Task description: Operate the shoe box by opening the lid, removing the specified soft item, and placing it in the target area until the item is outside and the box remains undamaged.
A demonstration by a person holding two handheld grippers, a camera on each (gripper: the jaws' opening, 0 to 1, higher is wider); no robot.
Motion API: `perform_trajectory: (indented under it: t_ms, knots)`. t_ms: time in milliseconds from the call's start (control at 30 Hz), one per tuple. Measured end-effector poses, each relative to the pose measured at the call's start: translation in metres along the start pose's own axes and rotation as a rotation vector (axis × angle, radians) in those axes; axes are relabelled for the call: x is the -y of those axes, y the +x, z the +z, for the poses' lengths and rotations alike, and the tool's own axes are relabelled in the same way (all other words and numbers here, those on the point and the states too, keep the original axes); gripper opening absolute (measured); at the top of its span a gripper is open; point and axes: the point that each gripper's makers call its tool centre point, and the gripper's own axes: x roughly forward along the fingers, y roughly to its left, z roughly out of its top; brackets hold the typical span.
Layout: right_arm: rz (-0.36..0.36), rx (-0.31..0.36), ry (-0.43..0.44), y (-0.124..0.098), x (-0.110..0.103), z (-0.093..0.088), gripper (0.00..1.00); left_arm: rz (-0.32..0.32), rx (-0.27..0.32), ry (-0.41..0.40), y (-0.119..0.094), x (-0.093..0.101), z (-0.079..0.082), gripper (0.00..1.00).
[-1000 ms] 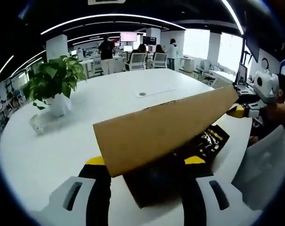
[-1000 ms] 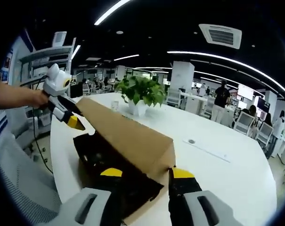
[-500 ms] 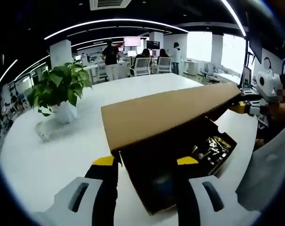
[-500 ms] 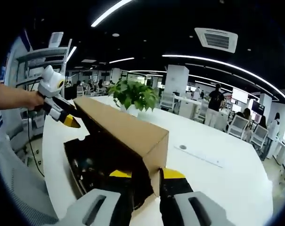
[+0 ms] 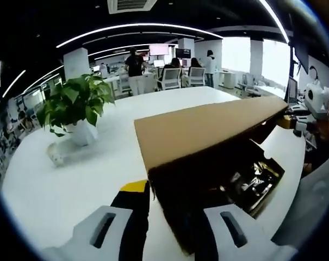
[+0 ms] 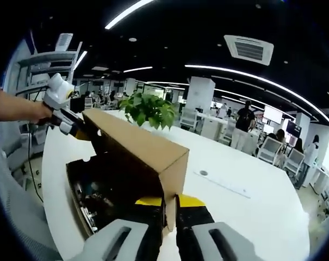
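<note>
Cardboard lid, light and bendy, rides above the black shoe box mid-frame, each tool, left and right, pinching an end wall, best gripped there gently.

The raised lid hangs over the open shoe box, leaving a gap beneath it. Bare table lies beside the box; a potted plant stands toward the far edge.

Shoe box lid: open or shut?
Open: the lid is raised off the box, both grippers pinching its corners, dark interior exposed.
</note>
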Motion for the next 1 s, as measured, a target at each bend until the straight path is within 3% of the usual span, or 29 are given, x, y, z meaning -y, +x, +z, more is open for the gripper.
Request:
perform_trajectory:
  t_ms: [200, 1000]
  knots:
    - [-0.006, 0.002, 0.000, 0.005, 0.007, 0.003, 0.01, 0.041, 0.012, 0.025, 0.000, -0.010, 0.002, 0.01]
    - [0.004, 0.001, -0.020, 0.015, 0.020, 0.007, 0.00, 0.041, -0.016, 0.029, -0.008, -0.004, 0.002, 0.01]
